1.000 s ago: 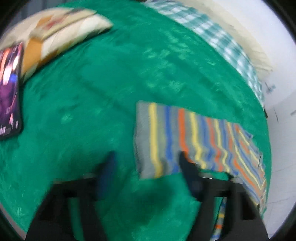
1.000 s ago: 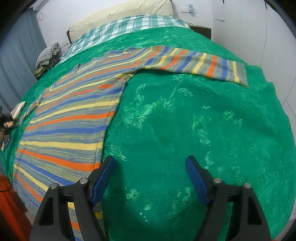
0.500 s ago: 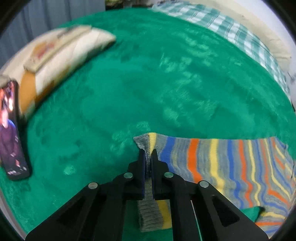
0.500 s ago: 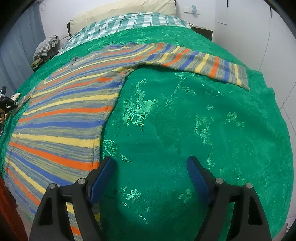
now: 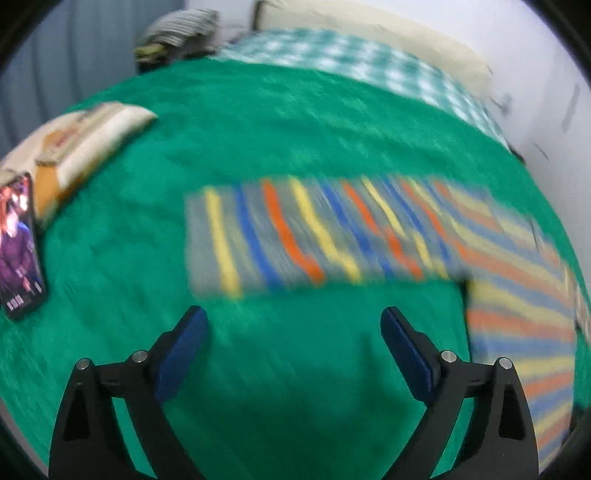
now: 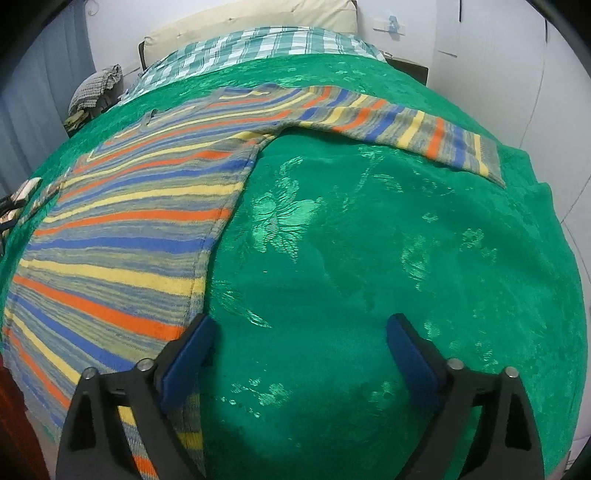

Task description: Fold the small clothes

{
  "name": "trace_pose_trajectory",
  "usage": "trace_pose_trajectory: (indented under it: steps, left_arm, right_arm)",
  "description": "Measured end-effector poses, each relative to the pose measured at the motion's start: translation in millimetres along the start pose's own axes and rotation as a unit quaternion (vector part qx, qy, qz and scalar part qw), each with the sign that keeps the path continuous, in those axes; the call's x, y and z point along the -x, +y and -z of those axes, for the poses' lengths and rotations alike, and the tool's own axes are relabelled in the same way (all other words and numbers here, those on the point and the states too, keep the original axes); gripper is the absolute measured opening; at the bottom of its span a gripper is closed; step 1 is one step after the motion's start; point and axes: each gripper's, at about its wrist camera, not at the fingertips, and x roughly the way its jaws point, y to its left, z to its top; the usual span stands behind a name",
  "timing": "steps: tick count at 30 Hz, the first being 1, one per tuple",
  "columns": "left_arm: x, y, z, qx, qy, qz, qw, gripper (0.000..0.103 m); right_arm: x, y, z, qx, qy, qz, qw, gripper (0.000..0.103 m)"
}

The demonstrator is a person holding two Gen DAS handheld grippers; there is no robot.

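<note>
A striped sweater (image 6: 122, 236), grey with yellow, blue and orange bands, lies spread flat on the green bedspread (image 6: 369, 258). Its right sleeve (image 6: 406, 129) stretches out to the right in the right wrist view. In the blurred left wrist view its left sleeve (image 5: 295, 236) lies flat with the cuff at the left. My left gripper (image 5: 293, 325) is open and empty, just short of that sleeve. My right gripper (image 6: 297, 332) is open and empty above the bedspread, its left finger (image 6: 188, 347) at the sweater's side hem.
A phone (image 5: 18, 243) with a lit screen and a cream pillow (image 5: 77, 144) lie at the left of the bed. A checked sheet (image 6: 258, 48) and a cream headboard pillow (image 6: 251, 26) are at the far end. A white wall (image 6: 498, 74) stands at the right.
My left gripper was shut on the sleeve cuff half a second ago; it has let go, opened and pulled back. The sleeve now lies flat. The right gripper has barely moved.
</note>
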Motion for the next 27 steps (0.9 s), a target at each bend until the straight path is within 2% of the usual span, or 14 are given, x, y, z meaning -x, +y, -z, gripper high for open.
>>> trace_pose_trajectory:
  steps: [2,3,5,10,14,16,17,19,21,22,24,25,26,27]
  left_arm:
    - [-16.6,-7.2,19.1,-0.011,0.036,0.007,0.9993,0.099]
    - [-22.2,-10.6,27.5,-0.025,0.034,-0.008,0.9991,0.1]
    - [-18.4,-16.5,39.9,-0.044,0.007,-0.026,0.9987,0.103]
    - [-11.6,-17.7,51.6,-0.04,-0.018,-0.036,0.9984,0.103]
    - [-5.4,-24.0,62.3,-0.048,-0.028,-0.061,0.9966,0.103]
    - [-10.1,-23.9,51.9,-0.034,-0.025,-0.058,0.9974,0.102]
    - [-6.4,-25.3,48.5,-0.032,-0.026,-0.043,0.9982,0.102]
    - [-6.2,-30.8,39.2,-0.039,-0.028,-0.016,0.9987,0.102]
    - [-14.1,-41.9,24.4,-0.058,-0.037,-0.027,0.9973,0.102]
    - [-23.6,-45.2,20.6,-0.067,-0.033,-0.034,0.9966,0.103]
    - [-48.5,-46.9,19.2,-0.081,0.001,-0.045,0.9957,0.103]
    - [-47.6,-46.1,20.0,-0.077,-0.006,-0.043,0.9961,0.103]
    - [-44.0,-46.7,20.3,-0.077,-0.015,-0.045,0.9959,0.103]
    - [-42.3,-47.7,22.3,-0.079,-0.02,-0.049,0.9955,0.103]
  right_arm:
    - [-2.3,2.3,0.8,0.001,-0.002,0.002,1.0,0.101]
    - [-3.8,2.7,1.2,0.001,-0.003,0.001,1.0,0.102]
    - [-4.7,2.4,1.8,-0.001,-0.006,0.001,1.0,0.103]
    - [-5.2,0.9,5.4,-0.01,-0.019,-0.005,1.0,0.103]
    - [-3.5,3.1,7.0,-0.006,-0.025,0.002,1.0,0.103]
    - [2.5,5.8,1.5,-0.001,-0.019,0.019,1.0,0.102]
    - [8.3,5.8,-2.9,-0.004,-0.027,0.034,0.999,0.102]
    - [21.9,2.3,-16.6,-0.013,-0.068,0.045,0.997,0.102]
    - [17.7,-4.2,-34.7,-0.017,-0.075,0.055,0.996,0.102]
    - [8.5,-10.4,-45.4,-0.022,-0.068,0.058,0.996,0.102]
    - [-13.5,-26.0,-57.5,-0.042,-0.051,0.069,0.995,0.103]
    - [-32.7,-38.2,-58.9,-0.063,-0.023,0.082,0.994,0.103]
    - [-45.9,-47.8,-57.0,-0.079,-0.004,0.073,0.994,0.103]
    - [-44.5,-51.4,-55.9,-0.083,-0.023,0.062,0.994,0.103]
